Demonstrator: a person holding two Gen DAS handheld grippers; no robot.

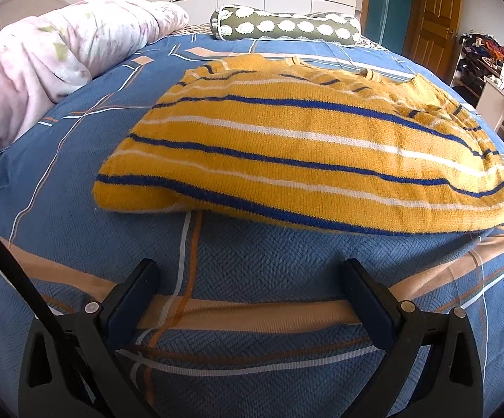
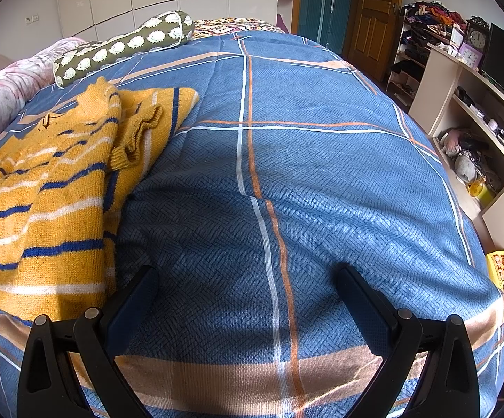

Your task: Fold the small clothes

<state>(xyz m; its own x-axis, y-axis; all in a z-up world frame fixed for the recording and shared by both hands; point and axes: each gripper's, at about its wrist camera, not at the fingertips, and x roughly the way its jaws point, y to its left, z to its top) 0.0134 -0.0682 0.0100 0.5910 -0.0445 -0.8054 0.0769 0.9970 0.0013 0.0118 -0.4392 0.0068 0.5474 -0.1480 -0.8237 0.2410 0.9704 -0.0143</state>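
Note:
A yellow knit sweater (image 1: 286,146) with blue and white stripes lies folded on the blue plaid bedspread (image 1: 252,268). My left gripper (image 1: 248,271) is open and empty, just short of the sweater's near hem. In the right wrist view the sweater (image 2: 46,188) lies at the left, with a sleeve cuff folded onto its right side. My right gripper (image 2: 248,278) is open and empty over bare bedspread (image 2: 304,174), its left finger close to the sweater's right edge.
A pink floral duvet (image 1: 43,69) is bunched at the left. A green bolster pillow (image 1: 283,28) lies at the far end. Shelves with clutter (image 2: 474,139) and a clock (image 2: 478,40) stand right of the bed. A wooden door (image 2: 377,17) is beyond.

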